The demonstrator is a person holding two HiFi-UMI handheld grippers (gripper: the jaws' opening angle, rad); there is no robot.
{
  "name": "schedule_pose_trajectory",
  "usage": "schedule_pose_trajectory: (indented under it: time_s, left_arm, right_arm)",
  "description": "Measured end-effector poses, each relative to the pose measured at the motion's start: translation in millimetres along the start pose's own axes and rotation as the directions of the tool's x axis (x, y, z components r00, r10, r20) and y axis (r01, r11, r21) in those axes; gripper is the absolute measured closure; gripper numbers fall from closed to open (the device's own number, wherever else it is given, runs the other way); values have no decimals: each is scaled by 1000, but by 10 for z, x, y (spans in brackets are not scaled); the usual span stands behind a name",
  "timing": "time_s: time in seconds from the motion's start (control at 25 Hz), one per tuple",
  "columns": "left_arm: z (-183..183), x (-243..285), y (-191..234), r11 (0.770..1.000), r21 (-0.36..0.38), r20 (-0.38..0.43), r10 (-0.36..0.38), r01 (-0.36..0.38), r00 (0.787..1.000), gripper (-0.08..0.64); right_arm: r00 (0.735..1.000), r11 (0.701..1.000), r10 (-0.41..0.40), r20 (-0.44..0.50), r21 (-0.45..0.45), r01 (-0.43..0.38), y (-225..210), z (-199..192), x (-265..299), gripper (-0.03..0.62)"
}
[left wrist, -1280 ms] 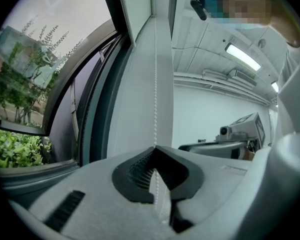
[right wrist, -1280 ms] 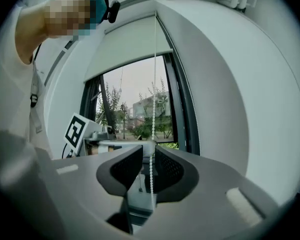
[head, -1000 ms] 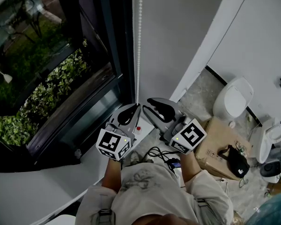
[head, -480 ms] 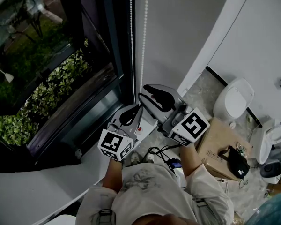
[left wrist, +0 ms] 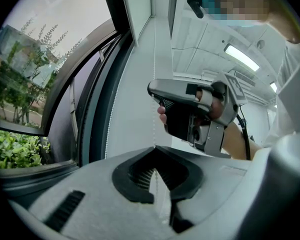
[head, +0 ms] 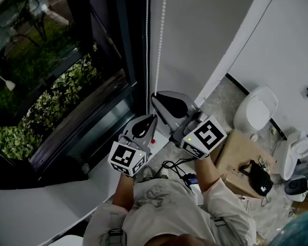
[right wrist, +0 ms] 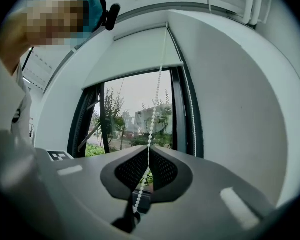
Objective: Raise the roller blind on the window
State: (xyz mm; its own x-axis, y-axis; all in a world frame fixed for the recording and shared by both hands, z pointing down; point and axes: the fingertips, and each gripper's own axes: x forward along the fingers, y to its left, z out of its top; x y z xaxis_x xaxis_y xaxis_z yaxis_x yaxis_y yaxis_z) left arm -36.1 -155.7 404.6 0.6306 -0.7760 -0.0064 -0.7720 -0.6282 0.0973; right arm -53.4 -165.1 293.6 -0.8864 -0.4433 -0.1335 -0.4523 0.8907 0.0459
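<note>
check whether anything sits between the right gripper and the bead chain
Nothing visible does. The right gripper has just been closing its jaws and now pinches the bead chain directly; the left gripper is shut on it lower down.

Floor, to your right: a cardboard box (head: pixel 235 158), with a black bag (head: pixel 258 178) on its right end. Beyond the box a white toilet (head: pixel 256 109), lid down, stands against the wall. Black cables (head: pixel 170 164) lie on the floor off the box's left edge. Outdoors, to your left: a green hedge (head: pixel 46 117).
</note>
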Motion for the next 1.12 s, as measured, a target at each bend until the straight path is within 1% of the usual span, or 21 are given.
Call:
schedule_pose_trajectory:
  time_s: [0.12, 0.36, 1.12]
  left_arm:
    - [-44, 3, 15, 1000, 0, -13, 2, -2, 1000, 549]
    - [-278, 0, 25, 1000, -14, -68, 5, -6, 998, 549]
    - [-840, -67, 99, 998, -64, -170, 7, -18, 985, 549]
  right_arm:
    - [1000, 1000, -17, -15, -14, 17, -6, -50, 7, 580]
    - [997, 999, -41, -59, -18, 40, -16, -291, -11, 580]
    - [990, 997, -39, -137, 53, 47, 56, -862, -69, 581]
